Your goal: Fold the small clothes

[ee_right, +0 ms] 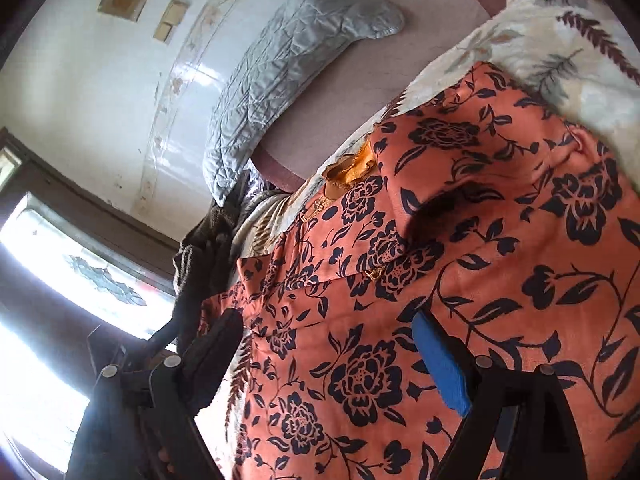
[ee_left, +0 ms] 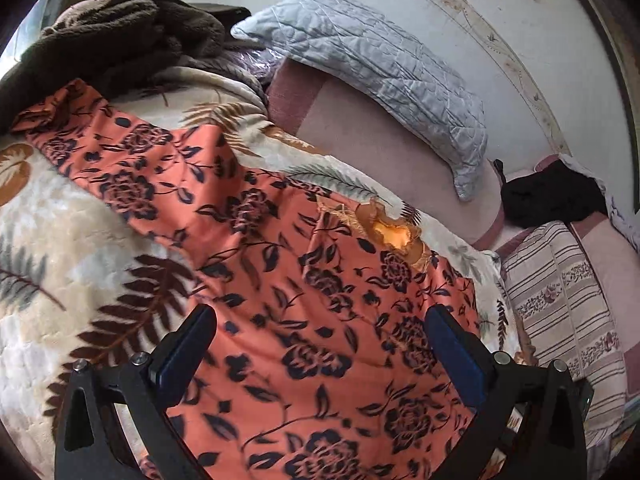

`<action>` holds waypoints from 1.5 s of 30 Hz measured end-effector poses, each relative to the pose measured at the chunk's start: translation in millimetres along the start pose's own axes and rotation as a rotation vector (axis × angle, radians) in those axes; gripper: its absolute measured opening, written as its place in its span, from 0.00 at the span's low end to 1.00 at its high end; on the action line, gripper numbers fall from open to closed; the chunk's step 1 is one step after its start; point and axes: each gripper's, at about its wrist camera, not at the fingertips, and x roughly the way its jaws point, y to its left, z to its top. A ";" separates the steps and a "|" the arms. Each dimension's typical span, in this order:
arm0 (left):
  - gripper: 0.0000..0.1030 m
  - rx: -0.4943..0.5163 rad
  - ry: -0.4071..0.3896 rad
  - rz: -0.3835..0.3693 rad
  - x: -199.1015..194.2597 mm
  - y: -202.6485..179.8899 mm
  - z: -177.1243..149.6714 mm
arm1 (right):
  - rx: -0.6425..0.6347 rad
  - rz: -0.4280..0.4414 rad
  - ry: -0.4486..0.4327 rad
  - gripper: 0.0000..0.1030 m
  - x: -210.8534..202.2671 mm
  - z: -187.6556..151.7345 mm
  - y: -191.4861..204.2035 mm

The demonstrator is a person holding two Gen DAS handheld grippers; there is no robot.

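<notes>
An orange garment with dark blue flowers (ee_left: pixel 280 264) lies spread on a cream leaf-print blanket (ee_left: pixel 60 240). Its yellow-lined neckline (ee_left: pixel 394 234) faces the far side. My left gripper (ee_left: pixel 320 320) is open just above the garment's near part, with nothing between its fingers. In the right wrist view the same garment (ee_right: pixel 500 240) fills the frame, partly folded over itself, with the neckline (ee_right: pixel 352 168) at its far edge. My right gripper (ee_right: pixel 332 328) is open above the cloth and holds nothing.
A grey quilted pillow (ee_left: pixel 372 64) leans on the white wall (ee_left: pixel 520 40). A brown fleece pile (ee_left: pixel 120 36) lies at the far left, a black cloth (ee_left: pixel 552 196) and a striped cushion (ee_left: pixel 560 308) at the right. A bright window (ee_right: pixel 80 272) shows in the right wrist view.
</notes>
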 end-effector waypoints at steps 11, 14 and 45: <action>0.62 -0.100 0.277 0.104 145.1 -9.7 28.0 | 0.003 0.024 -0.043 0.86 -21.0 21.8 -14.0; 0.37 -0.082 0.287 0.159 150.2 -6.4 24.7 | -0.007 0.040 -0.032 0.86 -20.2 22.6 -10.8; 0.75 -0.264 -0.095 0.079 -27.5 131.2 40.1 | 0.220 -0.206 0.026 0.86 25.8 99.4 -74.6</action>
